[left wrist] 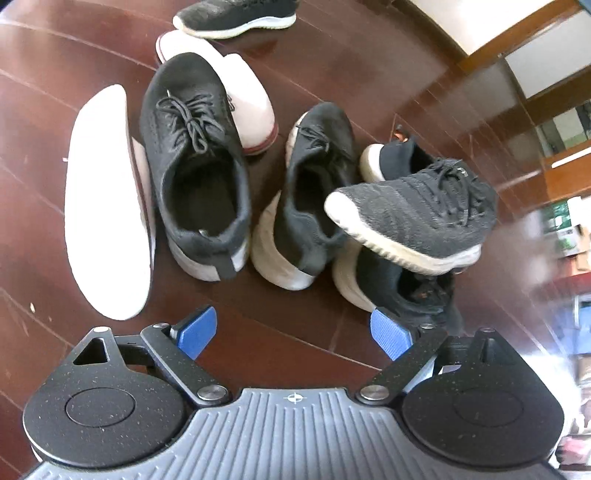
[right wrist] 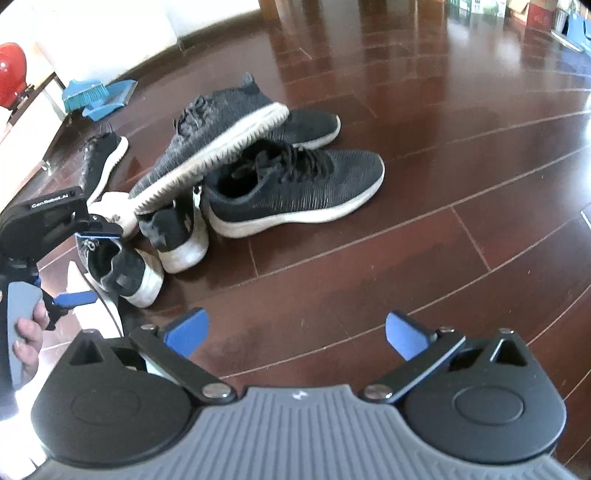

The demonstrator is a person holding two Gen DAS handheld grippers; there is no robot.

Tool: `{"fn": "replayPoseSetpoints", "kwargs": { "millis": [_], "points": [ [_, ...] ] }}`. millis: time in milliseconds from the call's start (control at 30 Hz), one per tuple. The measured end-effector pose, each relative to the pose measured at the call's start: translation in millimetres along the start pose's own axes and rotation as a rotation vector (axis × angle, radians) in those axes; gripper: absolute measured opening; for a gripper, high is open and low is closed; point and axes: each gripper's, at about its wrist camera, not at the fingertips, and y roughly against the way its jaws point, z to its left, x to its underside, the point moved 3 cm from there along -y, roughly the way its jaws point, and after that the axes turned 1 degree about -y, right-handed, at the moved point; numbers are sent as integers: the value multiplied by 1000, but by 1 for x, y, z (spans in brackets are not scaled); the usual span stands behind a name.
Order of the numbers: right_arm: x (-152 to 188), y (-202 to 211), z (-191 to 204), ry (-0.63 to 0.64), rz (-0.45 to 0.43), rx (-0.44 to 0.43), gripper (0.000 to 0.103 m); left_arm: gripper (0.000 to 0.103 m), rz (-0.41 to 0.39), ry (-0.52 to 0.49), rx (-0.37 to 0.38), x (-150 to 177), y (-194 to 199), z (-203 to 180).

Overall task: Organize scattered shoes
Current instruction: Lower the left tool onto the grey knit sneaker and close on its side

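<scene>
Several scattered shoes lie on the dark wooden floor (left wrist: 295,66). In the left wrist view a black laced sneaker (left wrist: 192,158) stands beside a white shoe (left wrist: 105,206) lying on its side, sole showing. A second black sneaker (left wrist: 306,195) stands to the right. A grey knit sneaker (left wrist: 417,218) rests tilted on top of other black shoes. My left gripper (left wrist: 295,332) is open above the bare floor, short of the heels. The right wrist view shows the grey knit sneaker (right wrist: 207,147) leaning on a black laced sneaker (right wrist: 295,188). My right gripper (right wrist: 295,332) is open and holds nothing. My left gripper (right wrist: 88,266) appears at the left edge there.
A pink-white shoe (left wrist: 243,103) lies under the laced sneaker's toe, and another black sneaker (left wrist: 236,14) sits farther off. A blue dustpan and brush (right wrist: 99,96) and a red object (right wrist: 11,70) stand by the wall. A hand (right wrist: 27,332) holds the left gripper's handle.
</scene>
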Motion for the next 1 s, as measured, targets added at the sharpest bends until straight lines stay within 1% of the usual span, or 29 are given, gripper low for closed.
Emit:
{"fn": "replayPoseSetpoints", "kwargs": {
  "millis": [33,100,167,200,267,333,433,500,567,667,700,800,867,1000],
  "points": [
    [0,0,0,0,2,0,103,94,-3,-20,-10,-1,0,-2],
    [1,2,1,4,3,-1,103,94,-55,-130,-48,-7,6,-18],
    [1,5,3,10,4,-2,103,95,-97,-211,-62,-16,16,-33],
    [1,7,4,15,5,-3,103,95,-115,-241,-60,-23,20,-42],
    [1,12,5,27,4,-5,103,95,-128,-264,-48,-35,22,-56],
    [0,18,6,42,-6,-4,103,94,-131,-288,-47,-45,19,-70],
    [1,21,4,51,-18,3,103,94,-113,-361,-60,-60,6,-96],
    [2,19,-2,32,-22,11,103,93,-116,-472,-90,-68,-8,-119],
    [5,18,-8,-1,-20,21,103,91,-118,-539,-110,-72,-16,-133],
    [7,16,-15,-45,-17,33,103,84,-111,-635,-134,-79,-36,-153],
    [9,14,-17,-62,-16,36,103,80,-107,-661,-143,-82,-44,-159],
    [11,10,-20,-96,-15,42,103,74,-79,-706,-155,-89,-67,-168],
    [13,7,-19,-103,-17,45,103,74,-75,-720,-152,-92,-76,-170],
    [18,-1,-18,-122,-11,47,103,73,-66,-716,-147,-104,-91,-174]
  ]
}}
